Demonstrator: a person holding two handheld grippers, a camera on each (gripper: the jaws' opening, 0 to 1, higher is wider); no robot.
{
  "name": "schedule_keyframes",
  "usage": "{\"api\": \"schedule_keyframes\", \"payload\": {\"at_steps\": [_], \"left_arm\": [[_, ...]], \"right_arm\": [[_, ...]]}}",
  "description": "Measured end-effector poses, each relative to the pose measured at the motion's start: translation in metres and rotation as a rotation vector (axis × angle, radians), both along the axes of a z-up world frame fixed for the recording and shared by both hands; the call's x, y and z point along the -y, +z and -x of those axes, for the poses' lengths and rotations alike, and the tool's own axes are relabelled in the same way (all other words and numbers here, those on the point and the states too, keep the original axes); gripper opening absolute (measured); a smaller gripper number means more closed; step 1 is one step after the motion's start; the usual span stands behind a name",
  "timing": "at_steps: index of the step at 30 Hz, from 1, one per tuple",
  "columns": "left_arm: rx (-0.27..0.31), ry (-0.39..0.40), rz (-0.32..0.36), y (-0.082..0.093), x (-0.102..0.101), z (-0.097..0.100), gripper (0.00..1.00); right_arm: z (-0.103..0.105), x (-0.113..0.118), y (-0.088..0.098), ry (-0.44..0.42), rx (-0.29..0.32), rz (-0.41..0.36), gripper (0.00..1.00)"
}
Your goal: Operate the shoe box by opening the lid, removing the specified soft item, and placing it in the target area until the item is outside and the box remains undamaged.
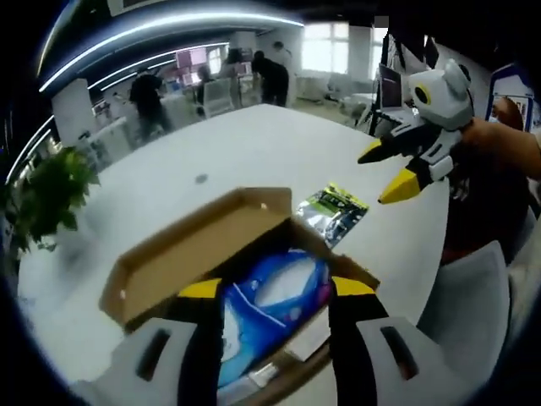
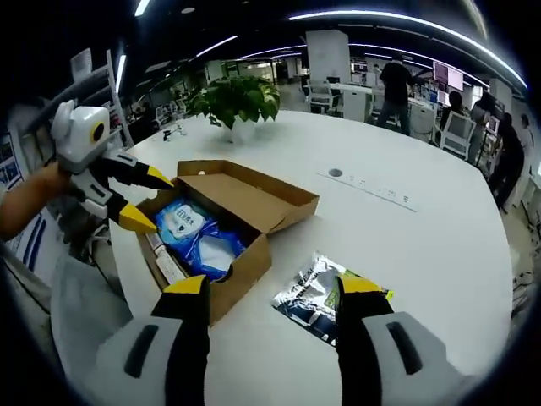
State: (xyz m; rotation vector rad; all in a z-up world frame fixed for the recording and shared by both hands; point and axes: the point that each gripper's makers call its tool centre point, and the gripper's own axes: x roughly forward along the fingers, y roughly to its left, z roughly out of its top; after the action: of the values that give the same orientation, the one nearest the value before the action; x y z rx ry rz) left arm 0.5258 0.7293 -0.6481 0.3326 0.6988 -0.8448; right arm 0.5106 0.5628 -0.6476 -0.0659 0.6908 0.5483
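Shoe box, brown cardboard (image 2: 221,222): 1 pc, on white round bench (image 2: 423,245), lid already folded back & lying flat behind it. Inside: soft blue-and-white plastic pouch (image 2: 199,237), 1 pc, not yet lifted; pale flat item along box's inner edge, too small to ID. Beside box, on bench: shiny silver foil packet w/ green print (image 2: 325,292), 1 pc, apart from box. Left gripper (image 1: 279,292): jaws apart, empty, poised over open box w/ pouch between the tips. Right gripper (image 2: 272,288): jaws apart, empty, over bench between box corner & foil packet; seen from left gripper view (image 1: 397,169) it hangs well clear of box. Grippers: 2. Potted green plant (image 2: 237,101): 1, far side of bench. Risks, as judged: jaw tip may catch box's thin front wall & crease or tear it if closing too low; slick pouch may slip from a shallow pinch; box is light & unheld, so may drag along w/ pouch.
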Motion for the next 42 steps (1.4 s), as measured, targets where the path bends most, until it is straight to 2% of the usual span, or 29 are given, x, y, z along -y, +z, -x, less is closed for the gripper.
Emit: {"api": "schedule_keyframes", "payload": {"at_steps": [15,24,28,34,37,42], "left_arm": [[0.002,0.163,-0.010,-0.006,-0.078,-0.007,0.48],[-0.002,0.251,-0.014,-0.015,-0.116,-0.010,0.46],[-0.010,0.297,-0.021,-0.020,-0.133,-0.009,0.44],[-0.020,0.348,-0.026,-0.027,-0.153,-0.009,0.40],[-0.039,0.376,-0.027,-0.036,-0.164,-0.008,0.37],[-0.056,0.402,-0.023,-0.045,-0.170,-0.008,0.32]], "right_arm": [[-0.006,-0.049,0.000,0.087,0.006,-0.014,0.57],[-0.009,-0.074,-0.008,0.130,0.006,-0.018,0.56],[-0.013,-0.083,-0.017,0.148,0.006,-0.013,0.53],[-0.016,-0.098,-0.024,0.177,0.016,-0.022,0.49],[-0.018,-0.109,-0.031,0.193,0.009,-0.027,0.47],[-0.018,-0.120,-0.038,0.212,0.000,-0.028,0.43]]}}
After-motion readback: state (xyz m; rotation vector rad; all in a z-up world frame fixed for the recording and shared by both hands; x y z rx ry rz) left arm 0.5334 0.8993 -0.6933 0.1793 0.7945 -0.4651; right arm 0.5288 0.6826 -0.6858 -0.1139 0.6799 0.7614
